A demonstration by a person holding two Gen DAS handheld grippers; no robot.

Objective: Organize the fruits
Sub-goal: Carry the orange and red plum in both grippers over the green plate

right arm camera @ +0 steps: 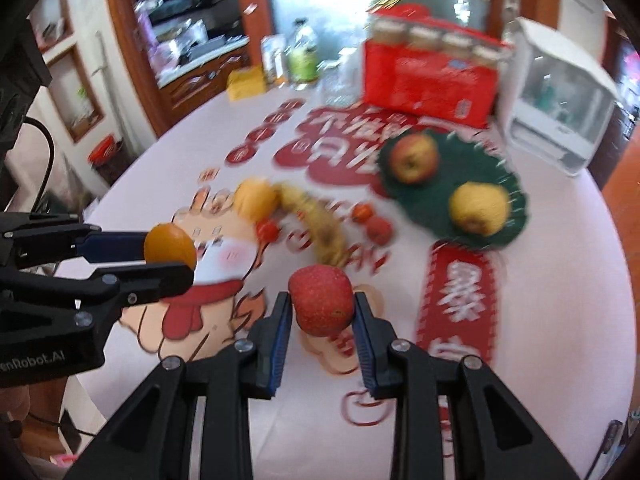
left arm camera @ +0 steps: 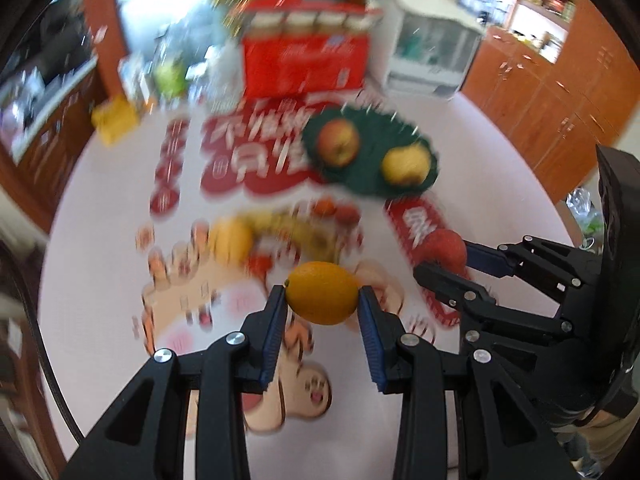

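Note:
My left gripper [left arm camera: 322, 295] is shut on an orange fruit [left arm camera: 322, 298], held above the table; from the right wrist it shows at the left as the left gripper [right arm camera: 176, 254] with the orange fruit [right arm camera: 170, 249]. My right gripper [right arm camera: 322, 306] is shut on a red apple [right arm camera: 322, 300]; it appears at the right as the right gripper [left arm camera: 444, 258] with the red apple [left arm camera: 444, 246]. A dark green plate [right arm camera: 516, 204] holds a red-yellow apple [right arm camera: 414, 157] and a yellow pear [right arm camera: 478, 208]. On the tablecloth lie a banana [right arm camera: 320, 226], a yellow fruit [right arm camera: 256, 198] and small red fruits [right arm camera: 378, 229].
At the back of the white, red-printed tablecloth [right arm camera: 560, 320] stand a red box [right arm camera: 428, 80], a white appliance [right arm camera: 560, 108], a yellow box [right arm camera: 246, 82] and a green bottle [right arm camera: 304, 56]. Wooden cabinets [left arm camera: 560, 92] surround the round table.

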